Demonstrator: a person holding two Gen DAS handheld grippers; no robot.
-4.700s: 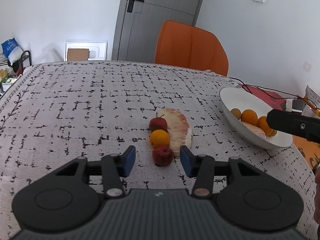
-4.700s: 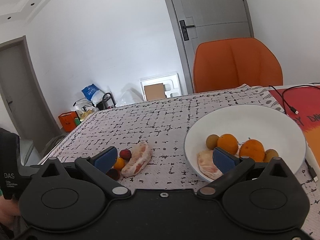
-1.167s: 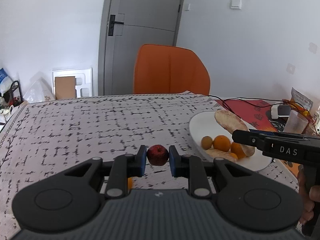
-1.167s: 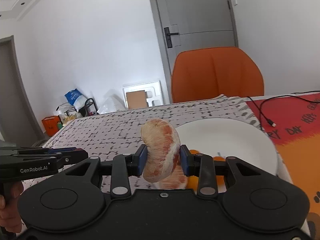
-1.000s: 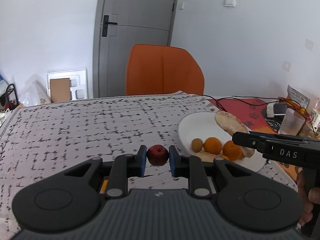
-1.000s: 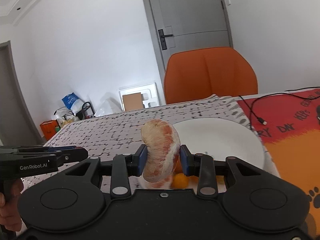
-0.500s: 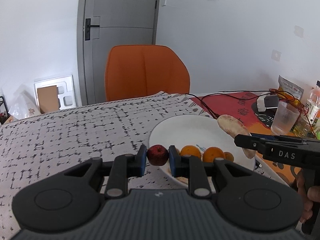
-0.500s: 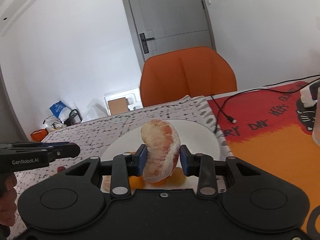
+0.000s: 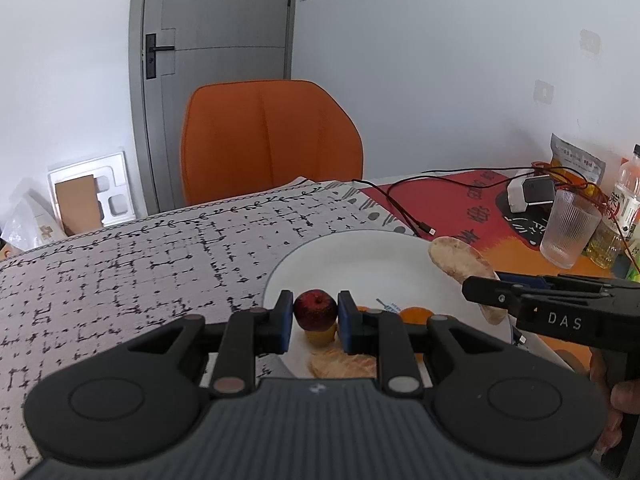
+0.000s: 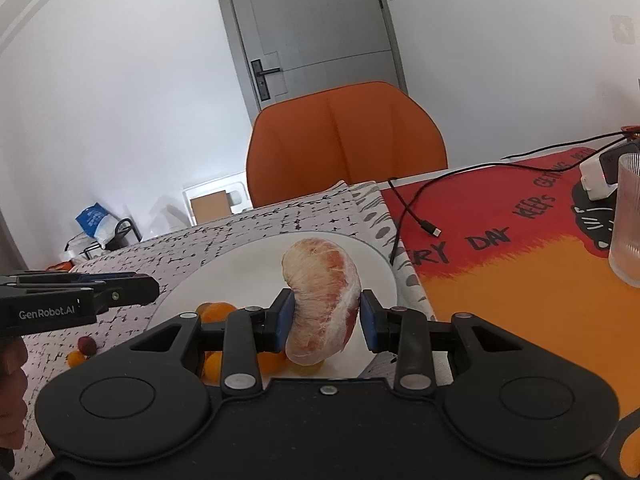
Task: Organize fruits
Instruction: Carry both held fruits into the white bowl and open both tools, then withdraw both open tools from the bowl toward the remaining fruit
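Note:
My left gripper (image 9: 315, 316) is shut on a small red fruit (image 9: 315, 309) and holds it above the near rim of the white bowl (image 9: 360, 256). My right gripper (image 10: 323, 316) is shut on a peeled pomelo segment (image 10: 322, 300), held over the same bowl (image 10: 248, 264). That segment also shows in the left wrist view (image 9: 460, 264), over the bowl's right side. The bowl holds oranges (image 9: 416, 314), a small yellow fruit (image 9: 320, 336) and another pomelo piece (image 9: 344, 364). A small red fruit (image 10: 86, 345) and an orange (image 10: 75, 358) lie on the tablecloth left of the bowl.
An orange chair (image 9: 268, 136) stands behind the table. A red and orange mat (image 10: 520, 248) with a black cable (image 10: 416, 208), a ribbed glass (image 9: 568, 232), a charger (image 9: 528, 194) and bottles lies to the right of the bowl.
Both grippers have moved right, over the bowl, each still holding its fruit. The bowl now sits directly under them.

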